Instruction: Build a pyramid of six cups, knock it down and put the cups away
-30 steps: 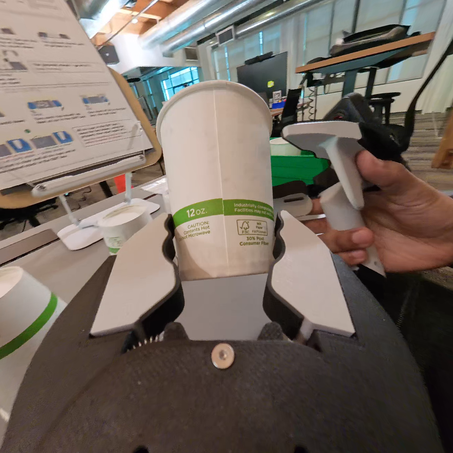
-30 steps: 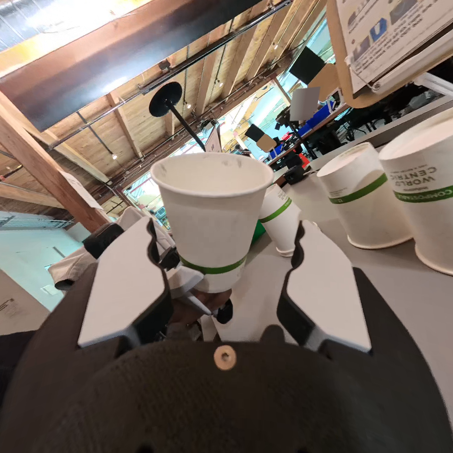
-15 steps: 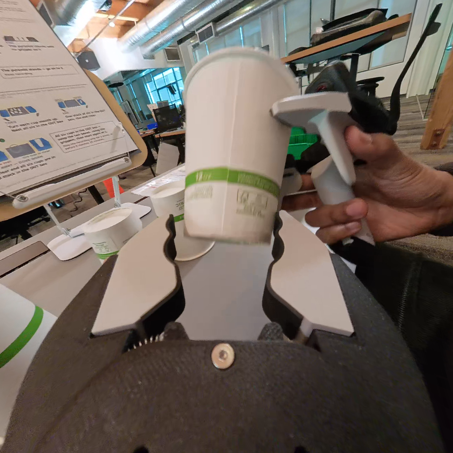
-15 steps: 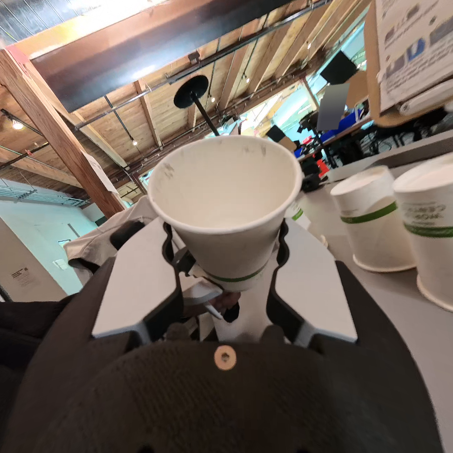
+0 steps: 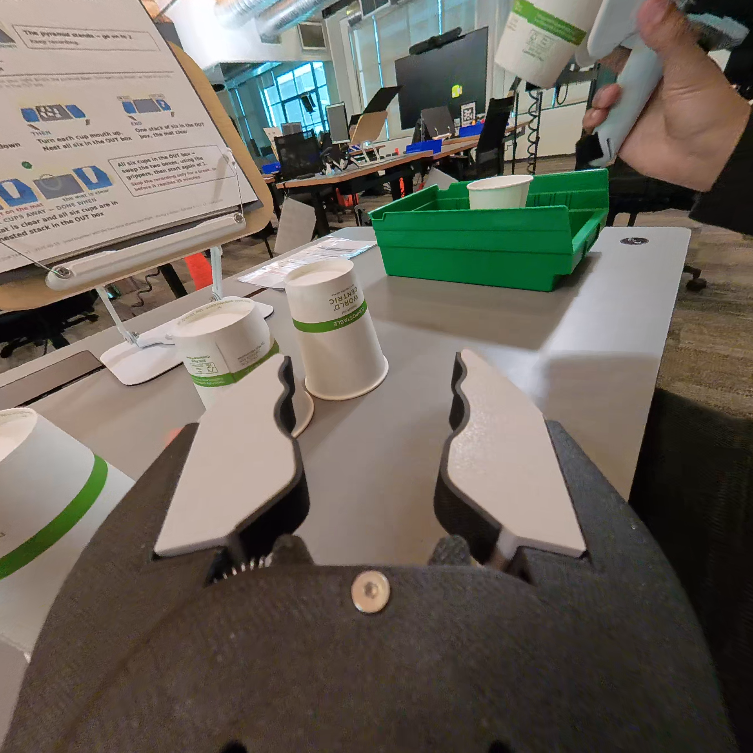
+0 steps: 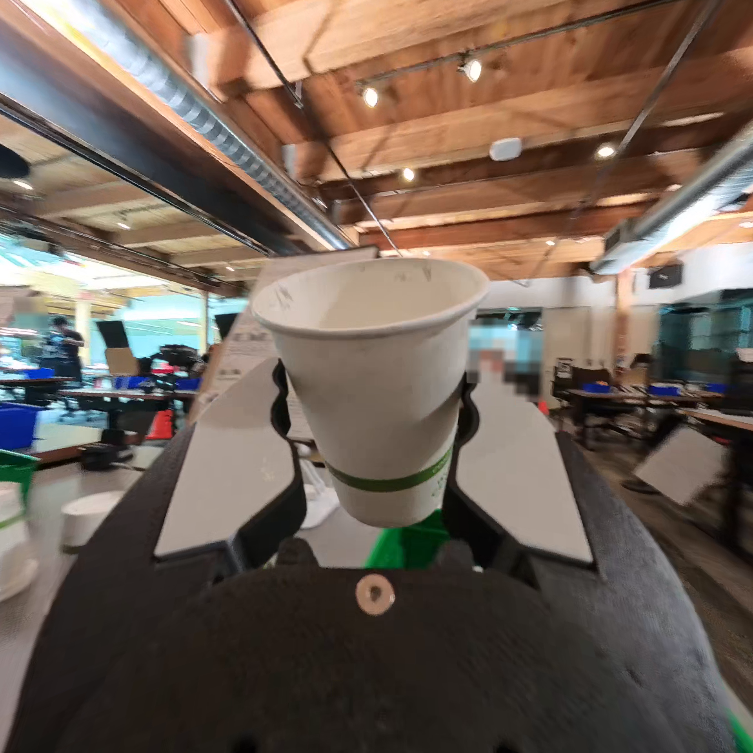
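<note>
Right gripper (image 6: 373, 397): fingers pinch a white paper cup (image 6: 373, 391) by its lower wall, mouth up, body tipped slightly. The cup is held in the air, high above the green bin (image 5: 489, 240); in the left wrist view it shows at top right (image 5: 538, 40) beside the person's hand (image 5: 684, 118) on the gripper handle. Cup has a rolled rim, faint dark scuffs on the inner wall, a green band near the base with small pale print, and small green print below the band.

Left gripper (image 5: 373, 391): fingers spread wide, nothing between them, held low over the grey table (image 5: 468, 318).

On the table ahead of the left gripper: two inverted cups, both white with green bands. The nearer cup (image 5: 228, 350) is partly hidden behind the left finger; the middle cup (image 5: 336, 334) stands just beside it, carrying a brand mark in dark green letters, upside down. A third inverted cup (image 5: 40, 481) sits at the left edge of the view.

One upright cup (image 5: 499, 191) stands inside the green bin at the far end of the table.

An instruction sheet (image 5: 102, 122) with text and blue diagrams is clipped to a board on a white stand, left of the cups. A thin printed paper (image 5: 309, 256) lies flat near the bin.
</note>
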`<act>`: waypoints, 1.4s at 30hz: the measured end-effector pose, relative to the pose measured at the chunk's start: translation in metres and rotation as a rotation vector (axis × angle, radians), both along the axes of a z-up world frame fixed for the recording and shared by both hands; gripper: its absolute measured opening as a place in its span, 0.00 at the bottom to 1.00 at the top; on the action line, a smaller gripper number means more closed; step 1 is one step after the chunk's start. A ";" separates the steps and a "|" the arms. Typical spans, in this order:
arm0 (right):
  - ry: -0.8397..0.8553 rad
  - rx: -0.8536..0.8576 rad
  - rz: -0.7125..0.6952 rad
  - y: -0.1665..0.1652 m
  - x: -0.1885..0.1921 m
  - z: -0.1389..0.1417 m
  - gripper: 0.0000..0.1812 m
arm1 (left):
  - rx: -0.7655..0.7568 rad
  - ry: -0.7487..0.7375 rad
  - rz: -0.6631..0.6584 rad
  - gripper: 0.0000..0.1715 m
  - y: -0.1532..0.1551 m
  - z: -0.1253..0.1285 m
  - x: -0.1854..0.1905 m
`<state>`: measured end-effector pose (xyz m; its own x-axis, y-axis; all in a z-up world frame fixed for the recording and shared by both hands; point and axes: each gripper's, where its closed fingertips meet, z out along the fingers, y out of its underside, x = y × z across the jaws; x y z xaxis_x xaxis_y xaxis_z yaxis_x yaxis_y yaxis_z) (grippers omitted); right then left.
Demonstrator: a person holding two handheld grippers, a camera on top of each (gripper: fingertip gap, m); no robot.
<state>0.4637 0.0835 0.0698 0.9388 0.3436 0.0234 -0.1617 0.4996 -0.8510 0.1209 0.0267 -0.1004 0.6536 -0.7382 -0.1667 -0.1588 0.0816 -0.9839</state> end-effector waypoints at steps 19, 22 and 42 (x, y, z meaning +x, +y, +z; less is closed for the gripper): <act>-0.003 -0.500 -0.188 0.085 0.080 -0.120 0.50 | -0.020 0.043 0.014 0.44 0.002 -0.013 0.000; 0.022 -0.522 -0.186 0.081 0.085 -0.116 0.56 | -0.031 0.037 0.022 0.44 0.004 -0.014 -0.001; -0.021 -1.021 -0.576 0.053 0.155 -0.179 0.00 | 0.020 0.092 0.116 0.42 0.016 -0.018 -0.015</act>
